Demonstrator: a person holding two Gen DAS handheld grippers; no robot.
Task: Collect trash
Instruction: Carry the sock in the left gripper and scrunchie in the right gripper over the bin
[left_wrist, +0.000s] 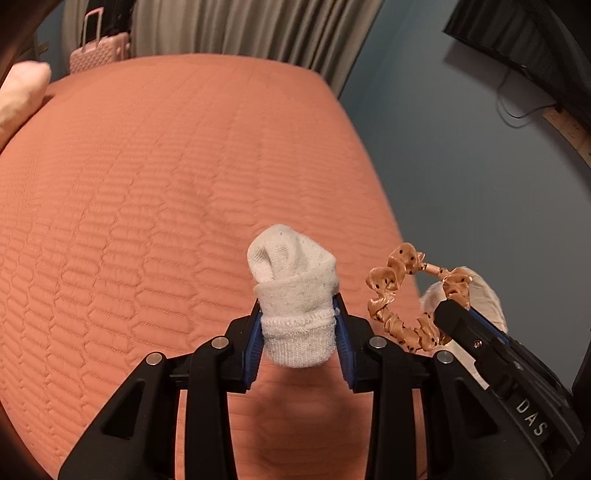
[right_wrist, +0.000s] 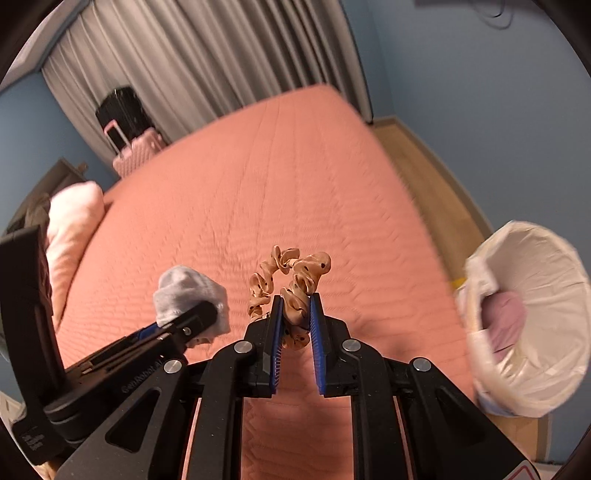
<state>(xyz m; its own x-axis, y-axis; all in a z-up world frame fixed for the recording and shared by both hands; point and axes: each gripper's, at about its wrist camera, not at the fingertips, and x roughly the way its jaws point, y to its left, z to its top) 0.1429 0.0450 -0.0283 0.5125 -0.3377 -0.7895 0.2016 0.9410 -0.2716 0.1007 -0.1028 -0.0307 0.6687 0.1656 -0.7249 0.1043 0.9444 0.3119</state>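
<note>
**Two claws, a sock and a scrunchie over the bed**

The left claw (left_wrist: 299, 325) is pinching a rolled white sock (left_wrist: 293, 291). Its blue pads (left_wrist: 255, 347) press on both sides of the sock, and the sock sticks up above the bed (left_wrist: 166, 184). The right claw (right_wrist: 295, 314) is pinching a tan scrunchie (right_wrist: 291, 280) with dark dots. The scrunchie's loop curls up above the jaws, which stand close together with the cloth squeezed between them.

Each camera sees things the other one misses. The right view shows a bin (right_wrist: 535, 314) with a white bag in it — it stands on the wood floor (right_wrist: 417, 166) just beside the bed, and something pink (right_wrist: 506, 325) lies inside. In the left view only a blurry white bit of it peeks out behind the right claw. The right view also shows a black suitcase (right_wrist: 122, 107) behind the pink suitcase (right_wrist: 136, 151), both by the grey curtain (right_wrist: 207, 55). The left view shows just the pink one. The left view alone shows a dark screen (left_wrist: 524, 44) high on the blue wall (left_wrist: 443, 147), with a thin cable hanging under it.

Both views show a pale pink pillow (right_wrist: 74, 225) at the bed's left edge.

There is some writing. The left view shows white letters "DAS" on the side of the right claw. The right view shows small grey letters on the left claw — too blurry to read.
</note>
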